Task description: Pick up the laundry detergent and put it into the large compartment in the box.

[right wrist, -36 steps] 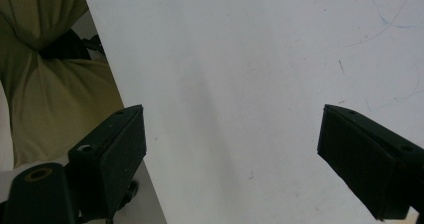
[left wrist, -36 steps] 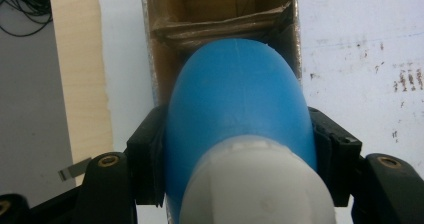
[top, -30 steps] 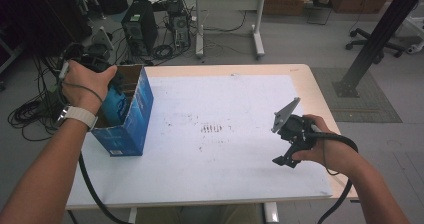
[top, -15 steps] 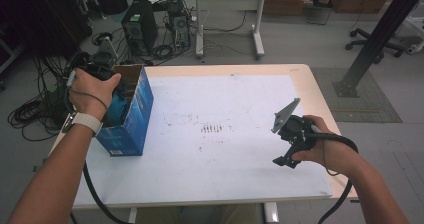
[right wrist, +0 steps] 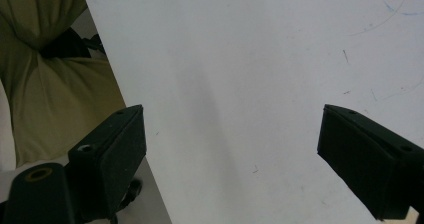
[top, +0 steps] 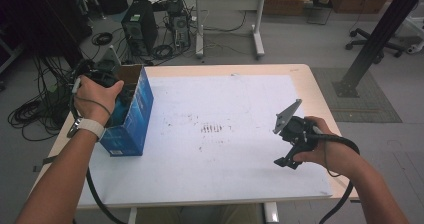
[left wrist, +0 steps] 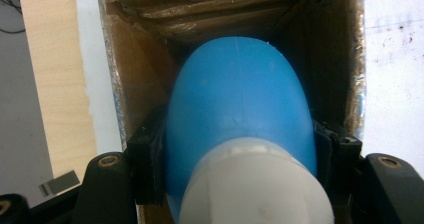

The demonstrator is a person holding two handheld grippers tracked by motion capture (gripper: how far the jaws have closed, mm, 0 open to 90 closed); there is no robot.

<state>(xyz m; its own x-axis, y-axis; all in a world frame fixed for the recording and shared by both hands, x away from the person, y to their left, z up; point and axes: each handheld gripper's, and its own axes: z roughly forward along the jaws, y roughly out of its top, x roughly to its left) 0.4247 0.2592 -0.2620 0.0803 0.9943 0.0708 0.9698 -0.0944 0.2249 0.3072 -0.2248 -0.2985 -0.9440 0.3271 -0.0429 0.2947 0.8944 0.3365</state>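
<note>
Inside the box (left wrist: 150,74), walls crowd the jaw-clamped blue bottle (left wrist: 235,114).

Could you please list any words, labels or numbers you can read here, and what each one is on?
None can be read.
Blue box: pale print low on its side, too blurred to read.
White table cover: only dark smudges, no legible text.
Small barcode-like tag on the table edge: too small.

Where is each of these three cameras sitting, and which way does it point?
High view: above the person's side, looking forward and down on the white-topped table; both forearms show.
Left gripper view: on the left claw, looking into the open blue cardboard box past a clamped blue-and-white plastic bottle.
Right gripper view: on the open right claw, facing the table.
Shared: the box, also in the high view.
</note>
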